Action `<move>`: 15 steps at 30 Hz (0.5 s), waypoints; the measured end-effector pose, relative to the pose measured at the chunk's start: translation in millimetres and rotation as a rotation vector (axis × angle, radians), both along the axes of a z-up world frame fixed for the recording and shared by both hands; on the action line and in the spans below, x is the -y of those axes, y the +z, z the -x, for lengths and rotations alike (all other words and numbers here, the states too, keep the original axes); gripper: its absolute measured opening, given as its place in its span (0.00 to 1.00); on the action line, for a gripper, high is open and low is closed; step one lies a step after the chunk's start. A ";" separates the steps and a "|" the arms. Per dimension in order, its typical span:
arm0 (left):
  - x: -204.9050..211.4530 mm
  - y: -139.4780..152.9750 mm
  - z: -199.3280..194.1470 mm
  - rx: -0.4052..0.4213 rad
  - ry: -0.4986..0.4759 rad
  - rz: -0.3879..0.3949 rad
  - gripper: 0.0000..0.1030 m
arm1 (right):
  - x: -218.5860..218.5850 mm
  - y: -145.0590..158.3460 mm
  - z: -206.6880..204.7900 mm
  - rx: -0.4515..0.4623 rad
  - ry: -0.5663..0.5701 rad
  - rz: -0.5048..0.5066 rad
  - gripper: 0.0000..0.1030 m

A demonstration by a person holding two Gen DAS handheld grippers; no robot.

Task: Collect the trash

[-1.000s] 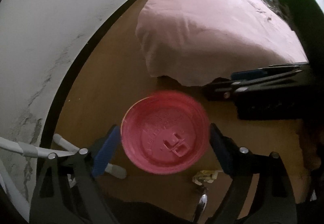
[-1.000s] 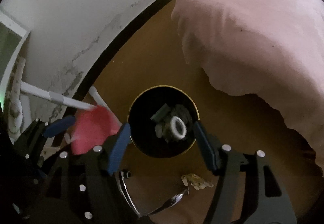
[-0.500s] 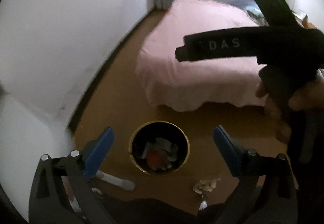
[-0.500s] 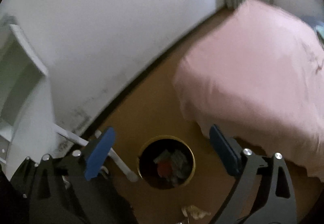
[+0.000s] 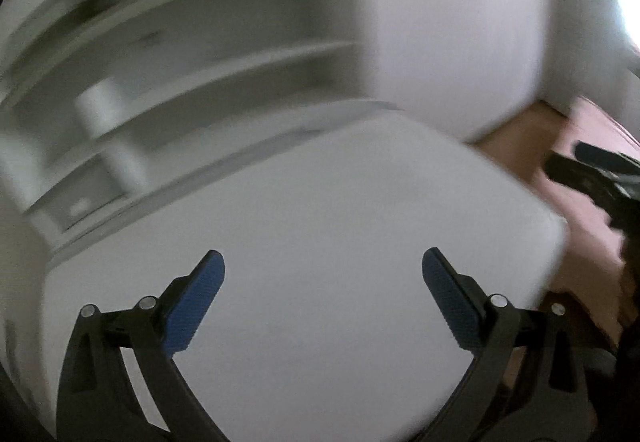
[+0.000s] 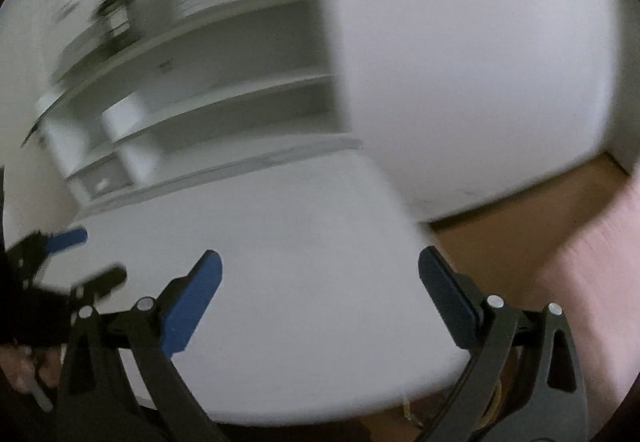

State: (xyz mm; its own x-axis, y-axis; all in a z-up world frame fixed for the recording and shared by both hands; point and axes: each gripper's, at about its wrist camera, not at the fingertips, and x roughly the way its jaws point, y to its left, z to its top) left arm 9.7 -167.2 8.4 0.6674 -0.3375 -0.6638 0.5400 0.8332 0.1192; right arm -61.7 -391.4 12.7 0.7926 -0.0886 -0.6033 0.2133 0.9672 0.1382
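Hovering both grippers, spread wide and holding nothing, over the white tabletop (image 5: 320, 242)

I keep left gripper (image 5: 323, 296) and right gripper (image 6: 319, 296) parted; no trash lies between my fingers, nor can I spot any; through this blur I judge I could clip the shelf unit (image 6: 224, 90) beyond the fingertips.

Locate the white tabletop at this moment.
The flat white tabletop fills the lower middle of both wrist views, directly under the open left tool and right tool, in front of the blurred white shelf unit.
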 end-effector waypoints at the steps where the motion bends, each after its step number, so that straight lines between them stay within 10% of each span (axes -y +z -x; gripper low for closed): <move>1: -25.8 1.7 -8.6 0.020 0.079 -0.008 0.93 | -20.7 2.3 -14.5 -0.002 0.046 0.011 0.92; 15: -177.5 -10.7 -33.8 -0.024 0.441 0.071 0.93 | -141.4 -7.2 -78.3 0.006 0.269 0.077 0.92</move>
State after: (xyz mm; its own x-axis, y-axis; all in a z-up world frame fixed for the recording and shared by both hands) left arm 43.5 10.3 -2.3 0.7421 -0.0692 -0.6667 0.1331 0.9901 0.0454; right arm 16.6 -250.1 5.5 0.7976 0.0804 -0.5979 -0.0534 0.9966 0.0628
